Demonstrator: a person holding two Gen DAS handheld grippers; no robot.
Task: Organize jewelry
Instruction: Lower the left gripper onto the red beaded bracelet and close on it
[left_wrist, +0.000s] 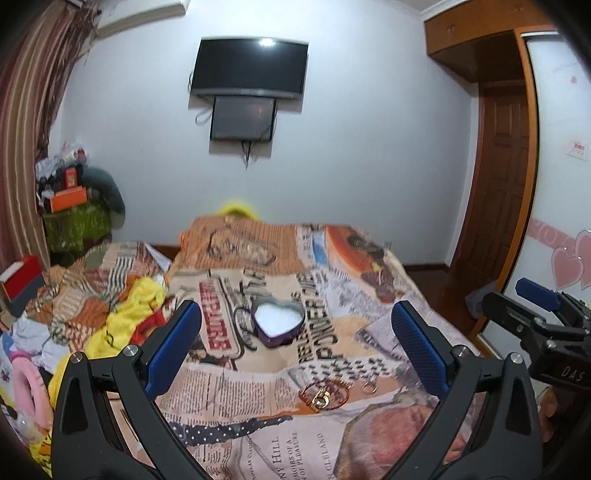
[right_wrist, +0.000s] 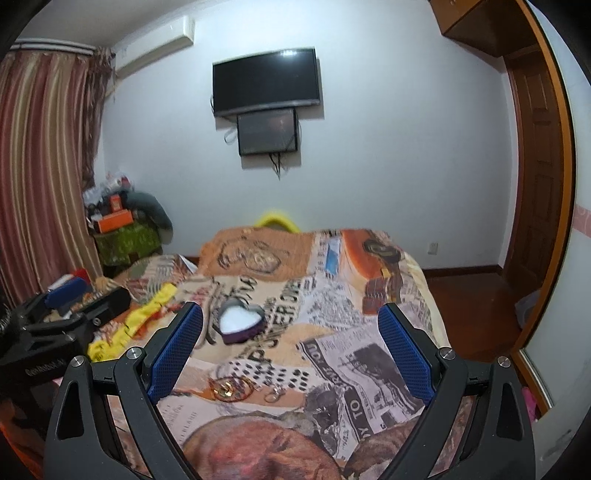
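A purple heart-shaped box (left_wrist: 277, 325) with a white lining lies open on the printed bedspread; it also shows in the right wrist view (right_wrist: 241, 325). Nearer me lie a red and gold bracelet bundle (left_wrist: 324, 396) (right_wrist: 231, 388) and a pair of small earrings (left_wrist: 369, 386) (right_wrist: 274, 395). My left gripper (left_wrist: 295, 350) is open and empty above the spread, the jewelry between and below its fingers. My right gripper (right_wrist: 290, 350) is open and empty, hovering over the same jewelry. Each gripper shows in the other's view, the right (left_wrist: 543, 314) and the left (right_wrist: 66, 317).
The bed (left_wrist: 258, 369) has a newspaper-print cover. Yellow clothes (left_wrist: 125, 317) and other clutter lie at its left. A TV (left_wrist: 249, 68) hangs on the far wall. A wooden door (left_wrist: 495, 177) and wardrobe stand at the right. Curtains (right_wrist: 40, 166) hang left.
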